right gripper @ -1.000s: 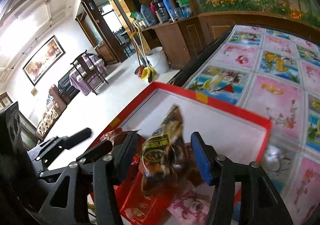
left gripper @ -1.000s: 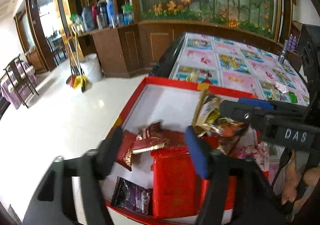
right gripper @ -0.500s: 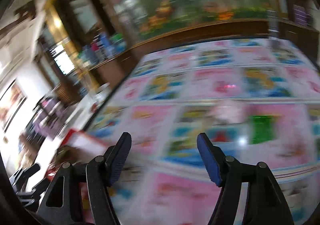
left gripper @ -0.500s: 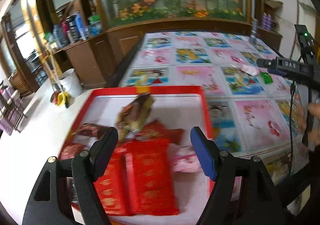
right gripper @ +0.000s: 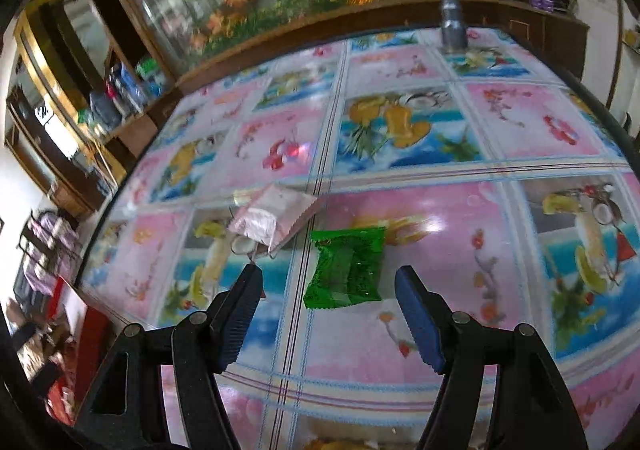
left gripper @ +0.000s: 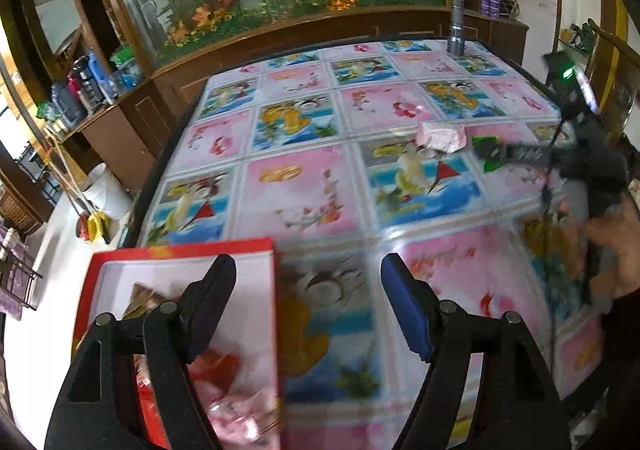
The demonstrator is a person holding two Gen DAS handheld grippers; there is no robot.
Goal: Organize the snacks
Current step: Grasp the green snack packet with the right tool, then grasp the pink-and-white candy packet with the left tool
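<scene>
A green snack packet lies flat on the patterned tablecloth, just ahead of my open, empty right gripper. A pink snack packet lies beside it to the far left; it also shows in the left wrist view. The red box with a white inside holds several snack packets at the table's left edge. My left gripper is open and empty, hovering over the box's right wall. The right gripper shows from the side, over the green packet.
A grey metal flashlight stands upright at the table's far edge. A wooden cabinet with a planted glass tank runs behind the table. The floor, a white bucket and brooms lie left of the table.
My right gripper let go of the brown snack packet in the red box and swung right to the green packet. My left gripper has swung right, off the box middle.
</scene>
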